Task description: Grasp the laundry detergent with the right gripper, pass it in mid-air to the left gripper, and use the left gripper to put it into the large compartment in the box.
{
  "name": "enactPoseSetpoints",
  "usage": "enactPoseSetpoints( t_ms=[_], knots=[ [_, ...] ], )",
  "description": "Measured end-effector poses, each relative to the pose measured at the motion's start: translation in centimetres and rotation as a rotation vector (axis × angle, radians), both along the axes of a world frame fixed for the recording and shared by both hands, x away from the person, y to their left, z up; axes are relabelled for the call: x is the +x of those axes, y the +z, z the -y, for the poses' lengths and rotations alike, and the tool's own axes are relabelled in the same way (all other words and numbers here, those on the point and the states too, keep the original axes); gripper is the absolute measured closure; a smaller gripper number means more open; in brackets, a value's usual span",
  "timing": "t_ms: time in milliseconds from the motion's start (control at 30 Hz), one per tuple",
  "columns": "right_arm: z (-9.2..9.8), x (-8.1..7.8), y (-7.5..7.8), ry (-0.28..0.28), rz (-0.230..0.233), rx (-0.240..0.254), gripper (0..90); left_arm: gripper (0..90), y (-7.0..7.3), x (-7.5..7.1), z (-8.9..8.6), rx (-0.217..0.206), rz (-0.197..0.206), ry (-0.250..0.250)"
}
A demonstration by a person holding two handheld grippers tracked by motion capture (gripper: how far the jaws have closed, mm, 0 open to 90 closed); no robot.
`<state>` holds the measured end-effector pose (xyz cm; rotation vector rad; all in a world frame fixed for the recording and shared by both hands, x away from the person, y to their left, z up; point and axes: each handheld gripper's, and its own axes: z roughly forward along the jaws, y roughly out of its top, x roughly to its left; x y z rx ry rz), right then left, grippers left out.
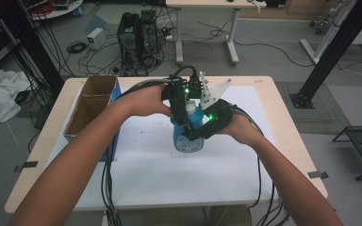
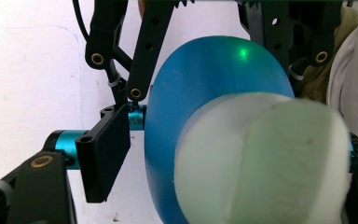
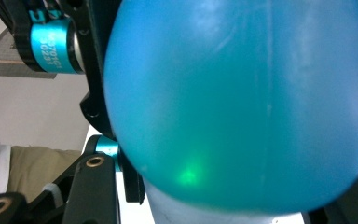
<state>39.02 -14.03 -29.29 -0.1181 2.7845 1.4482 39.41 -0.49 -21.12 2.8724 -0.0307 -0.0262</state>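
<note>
A blue plastic bottle [image 1: 186,139] with a white cap [image 1: 191,108] stands upright on the white sheet [image 1: 146,165] at the table's middle. My right gripper [image 1: 197,133] comes in from the right and is shut on the bottle's body [image 3: 242,102], which bulges between its jaws. My left gripper [image 1: 184,106] reaches over from the left at the bottle's top. In the left gripper view the white cap [image 2: 261,158] sits between the jaws of my left gripper [image 2: 228,163]. A gap shows between the left pad [image 2: 103,154] and the cap; the other pad is hidden.
An open cardboard box [image 1: 90,106] stands at the table's left edge. Cables [image 1: 108,183] trail from both grippers over the front edge. Computer towers [image 1: 139,35] and another desk stand on the floor beyond the table.
</note>
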Motion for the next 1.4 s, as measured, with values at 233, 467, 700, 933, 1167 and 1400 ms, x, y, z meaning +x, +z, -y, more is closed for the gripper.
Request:
enactPoseSetpoints(
  t_ms=[233,467,700,933,1167,1400],
  knots=[
    [-0.1,-0.4,0.0,-0.040,-0.042,0.000,43.6,31.9,0.1,-0.1,0.0,-0.003,-0.011,-0.018],
    [0.0,-0.7,0.1,-0.053,-0.090,-0.021,43.6,34.3,0.1,-0.3,0.0,0.000,-0.003,-0.013],
    [0.0,-0.7,0.0,-0.048,-0.086,-0.025,43.6,37.7,0.2,-0.5,0.1,0.000,0.008,-0.029],
    [0.0,-0.5,-0.1,-0.048,-0.042,-0.030,43.6,37.8,0.1,-0.6,0.1,0.001,0.022,-0.035],
    [0.0,-0.6,0.0,-0.038,-0.024,-0.029,43.5,38.2,0.2,-0.9,0.2,0.003,0.034,-0.039],
    [-0.1,-0.9,0.2,-0.043,-0.011,-0.033,42.4,38.2,0.5,-1.1,0.1,0.000,0.039,-0.036]
  ],
)
